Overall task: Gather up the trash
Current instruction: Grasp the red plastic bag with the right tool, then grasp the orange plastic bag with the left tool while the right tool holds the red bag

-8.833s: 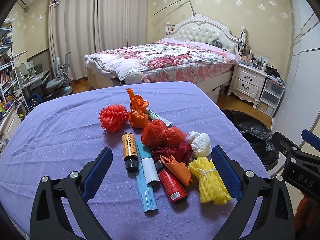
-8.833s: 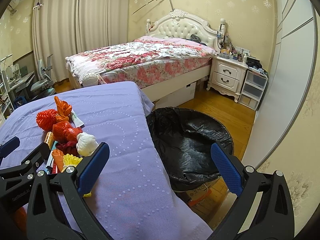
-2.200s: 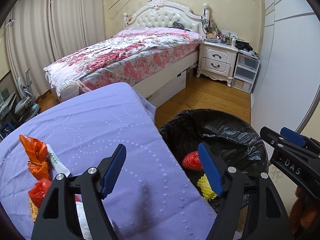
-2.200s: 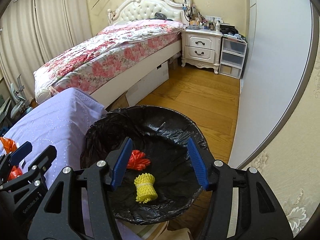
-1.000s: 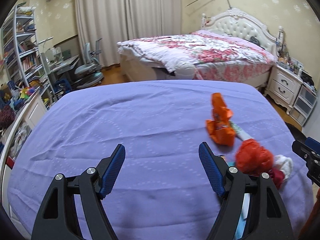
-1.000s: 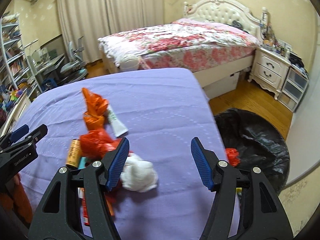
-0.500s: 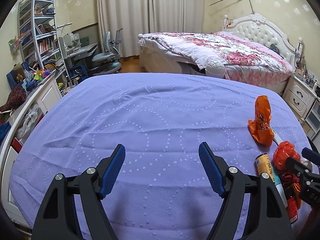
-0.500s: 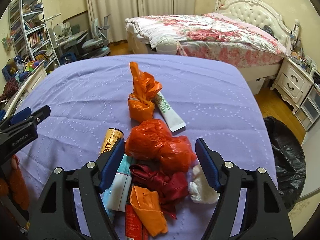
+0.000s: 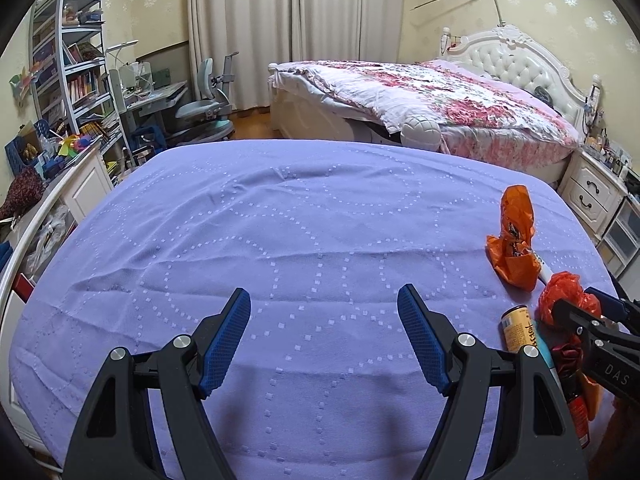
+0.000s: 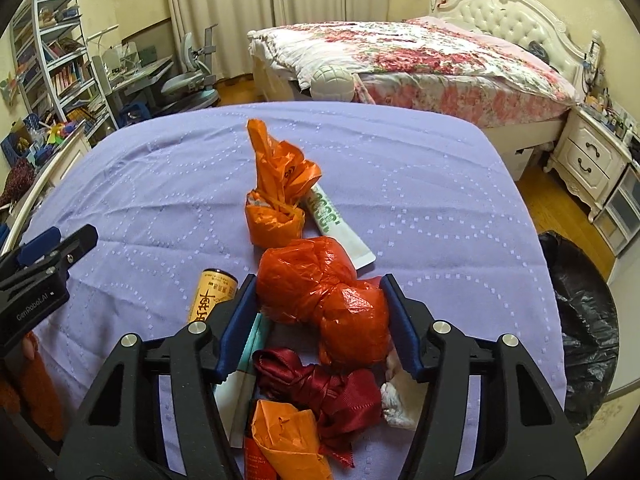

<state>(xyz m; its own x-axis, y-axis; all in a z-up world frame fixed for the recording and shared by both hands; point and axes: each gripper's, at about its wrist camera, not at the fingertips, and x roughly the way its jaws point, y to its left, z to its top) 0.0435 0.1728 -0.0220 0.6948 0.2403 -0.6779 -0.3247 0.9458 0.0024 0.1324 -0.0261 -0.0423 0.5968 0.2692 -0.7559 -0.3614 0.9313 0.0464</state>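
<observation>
My right gripper (image 10: pixel 318 312) has its jaws spread either side of the crumpled red plastic bag (image 10: pixel 324 298); pads look at or near its sides, can't tell if they're squeezing. The bag sits in the trash pile near the right edge of the purple-clothed table (image 10: pixel 168 184), with the knotted orange plastic bag (image 10: pixel 276 200) behind it and the dark red ribbon (image 10: pixel 324 392) in front. My left gripper (image 9: pixel 324 336) is wide, empty, over bare cloth mid-table. Black-lined bin (image 10: pixel 580 320) sits off the right edge.

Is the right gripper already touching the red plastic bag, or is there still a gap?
Cannot tell. In the right wrist view the right gripper has its jaws on both sides of the red plastic bag, very close, but neither contact nor gap shows plainly.
</observation>
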